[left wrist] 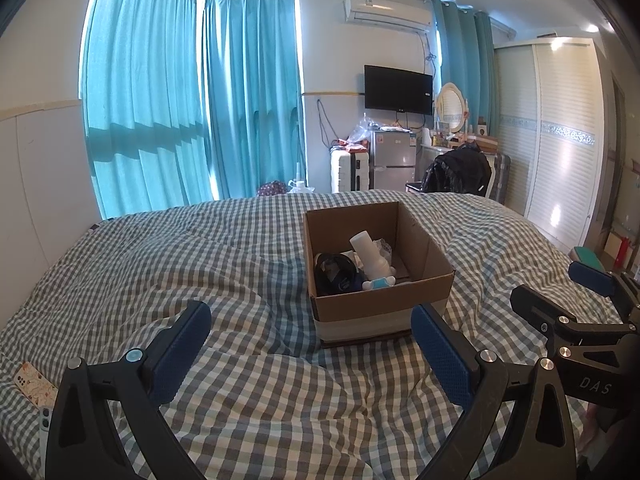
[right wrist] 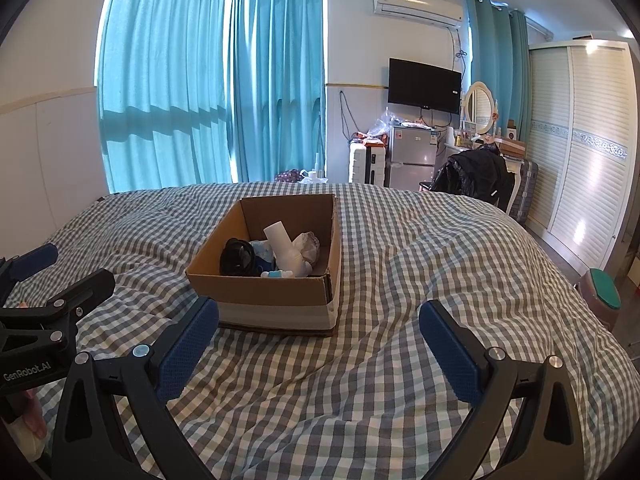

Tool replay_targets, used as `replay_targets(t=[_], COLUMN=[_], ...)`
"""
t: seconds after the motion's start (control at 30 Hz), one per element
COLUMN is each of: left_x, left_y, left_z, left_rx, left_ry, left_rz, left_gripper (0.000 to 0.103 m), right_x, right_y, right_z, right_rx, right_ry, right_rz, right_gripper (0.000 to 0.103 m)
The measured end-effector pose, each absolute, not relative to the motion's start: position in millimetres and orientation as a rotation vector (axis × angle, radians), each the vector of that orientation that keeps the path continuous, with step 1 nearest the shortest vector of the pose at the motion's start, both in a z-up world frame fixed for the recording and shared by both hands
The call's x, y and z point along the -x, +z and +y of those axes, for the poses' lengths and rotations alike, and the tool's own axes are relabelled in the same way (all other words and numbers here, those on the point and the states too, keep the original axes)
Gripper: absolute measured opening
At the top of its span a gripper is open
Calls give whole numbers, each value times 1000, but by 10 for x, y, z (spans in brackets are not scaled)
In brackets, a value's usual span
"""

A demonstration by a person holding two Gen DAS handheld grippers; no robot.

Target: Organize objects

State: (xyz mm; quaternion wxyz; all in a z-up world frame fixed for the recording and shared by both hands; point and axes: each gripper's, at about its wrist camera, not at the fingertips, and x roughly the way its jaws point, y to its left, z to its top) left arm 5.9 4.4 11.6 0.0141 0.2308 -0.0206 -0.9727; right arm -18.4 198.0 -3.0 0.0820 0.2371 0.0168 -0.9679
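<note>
An open brown cardboard box [left wrist: 380, 280] sits on the grey-and-white checked bed [left wrist: 200, 260], ahead of both claws. Inside it, a white plastic tube [left wrist: 370, 254] leans between a black bundled item [left wrist: 336, 274] on the left and crumpled white wrapping [right wrist: 308, 245] on the right. A patterned phone [left wrist: 34, 386] lies at the bed's near left.

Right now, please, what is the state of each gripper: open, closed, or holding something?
Left gripper: open, holding nothing, above the checked bedcover.
Right gripper: open, holding nothing.

bed [left wrist: 200, 248] – checked quilt | on it: cardboard box [left wrist: 380, 308], phone [left wrist: 34, 386]
</note>
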Motion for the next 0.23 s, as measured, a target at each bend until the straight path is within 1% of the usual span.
replay_targets(t=[0.1,0.23], left_x=[-61,-82], left_y=[121,140], left_z=[54,104], left_rx=[-721,-697], left_ry=[-3037,-3039], left_rz=[-74,-131], left_gripper=[103,103], right_x=[183,184], right_y=[-40,-42], right_z=[1968,1961], right_rx=[-710,-715], right_ry=[-2894,-2891], right_rz=[49,44], right_gripper=[101,101])
